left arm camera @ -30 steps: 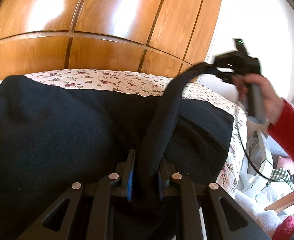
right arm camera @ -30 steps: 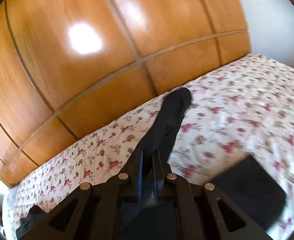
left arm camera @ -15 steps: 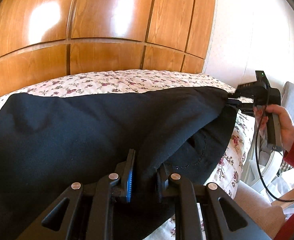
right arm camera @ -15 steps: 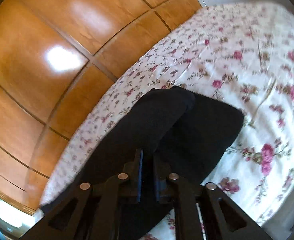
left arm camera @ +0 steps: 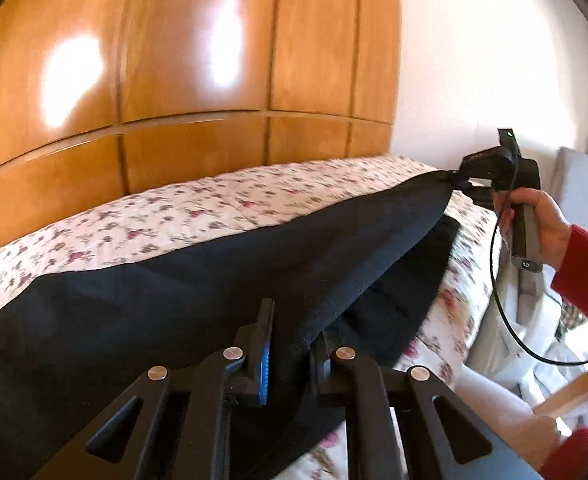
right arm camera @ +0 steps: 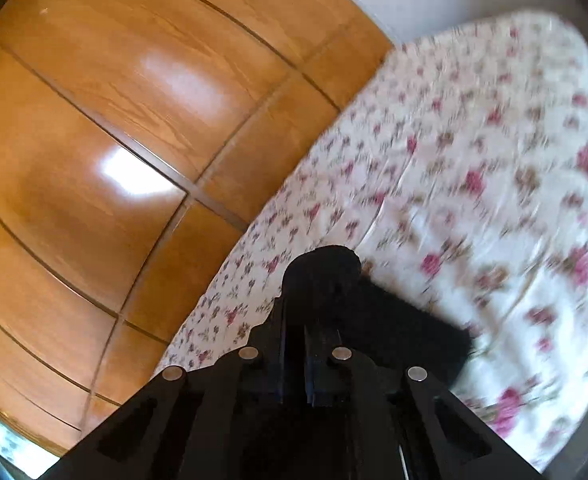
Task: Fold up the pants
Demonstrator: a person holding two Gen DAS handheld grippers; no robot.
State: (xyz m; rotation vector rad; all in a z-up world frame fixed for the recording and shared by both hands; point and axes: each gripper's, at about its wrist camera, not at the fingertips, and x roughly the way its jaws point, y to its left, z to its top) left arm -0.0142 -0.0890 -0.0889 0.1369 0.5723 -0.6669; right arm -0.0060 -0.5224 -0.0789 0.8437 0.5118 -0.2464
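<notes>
Surface: bed with a white floral bedspread (left arm camera: 198, 216), pink/red flower print. Behind it a glossy wood-panelled wall (left arm camera: 174, 60), grooved into rectangular panels, with bright window glare on it. White plaster wall (left arm camera: 473, 60) to the right of the panelling. Off the bed's right edge in the left wrist view: pale grey furniture and a wooden bar, details too distorted to identify.

Counts: one pair of black pants (left arm camera: 214, 300), two grippers, one visible hand (left arm camera: 545, 220) in a red sleeve (left arm camera: 585, 276), one black cable (left arm camera: 505, 320) looping down from the right unit.

Pants: spread across the near side of the bed, dark fabric in at least two layers; an upper layer is lifted off a lower one that lies flat on the bedspread. Long axis runs left-to-right in the left wrist view, parallel to the panelled wall. The top edge is pulled taut as a straight line between the two grippers, rising toward the right.

Left gripper (left arm camera: 294, 344): jaws nearly closed, a fold of pants fabric pinched between them, blue pad visible on the left finger.

Right gripper (right arm camera: 294, 344): jaws narrow, clamped on a bunched end of the pants that sticks out beyond the fingertips; in the left wrist view it sits at the far right end of the taut edge. Right wrist view is motion-blurred on the bedspread.
</notes>
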